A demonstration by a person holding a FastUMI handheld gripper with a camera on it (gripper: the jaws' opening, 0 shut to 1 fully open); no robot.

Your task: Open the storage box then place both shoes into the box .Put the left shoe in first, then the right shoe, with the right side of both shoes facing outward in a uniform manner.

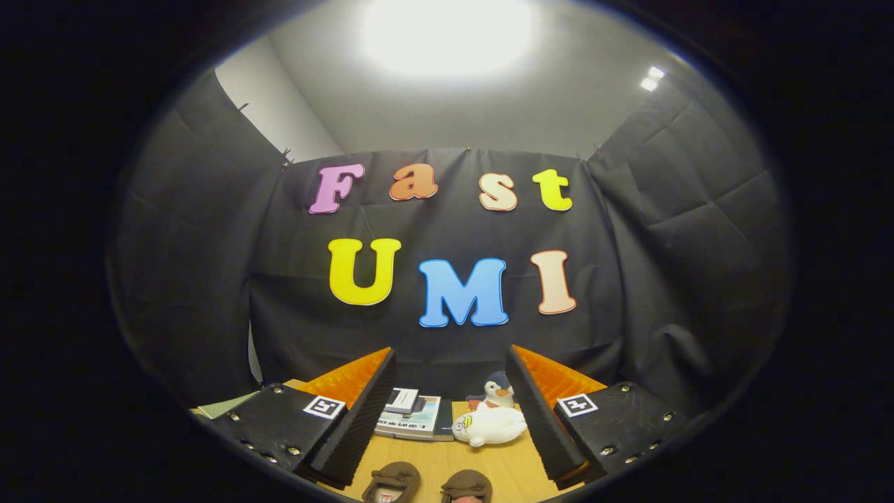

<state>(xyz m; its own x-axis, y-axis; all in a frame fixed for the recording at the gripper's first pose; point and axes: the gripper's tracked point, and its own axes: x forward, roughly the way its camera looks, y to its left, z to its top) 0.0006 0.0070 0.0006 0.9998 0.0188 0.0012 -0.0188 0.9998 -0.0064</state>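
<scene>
gripper (450,391) spread wide, empty | shoes (427,483), apparently two, below between fingers

We see two brown shoes (427,483) at the bottom centre of the frame, on a light wooden tabletop (454,462). Just above them a white plush seal (490,426) carries a yellow patch, and the plush penguin (499,392) behind it is grey and white with an orange beak. Left of these, the books (411,415) show white and pale teal covers.
</scene>
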